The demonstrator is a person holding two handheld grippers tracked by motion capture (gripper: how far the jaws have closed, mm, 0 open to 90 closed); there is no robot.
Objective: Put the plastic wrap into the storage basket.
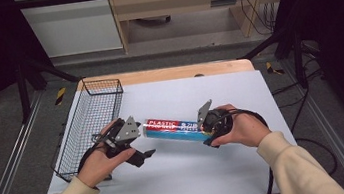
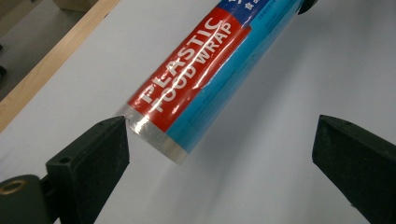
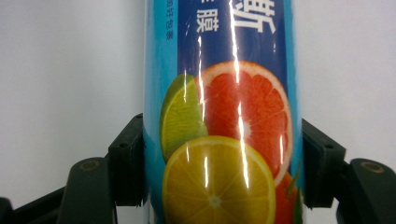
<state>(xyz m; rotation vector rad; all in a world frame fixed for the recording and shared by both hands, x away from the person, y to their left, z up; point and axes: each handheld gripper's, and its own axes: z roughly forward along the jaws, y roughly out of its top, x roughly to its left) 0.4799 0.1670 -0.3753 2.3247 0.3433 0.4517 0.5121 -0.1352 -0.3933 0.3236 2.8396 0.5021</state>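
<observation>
The long blue-and-red plastic food wrap roll [image 1: 174, 129] is clamped at one end by the right gripper [image 1: 207, 124]. The left gripper [image 1: 134, 132] is held wide open and empty at the other end. Nothing is seen yet in the black wire basket [image 1: 90, 125]; that is judged the likely destination.

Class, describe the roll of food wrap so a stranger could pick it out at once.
On the white table, right of the wire basket, a roll of food wrap lies between the two grippers. It is blue with a red "PLASTIC FOOD WRAP" band and citrus pictures, the only printed thing there.
</observation>
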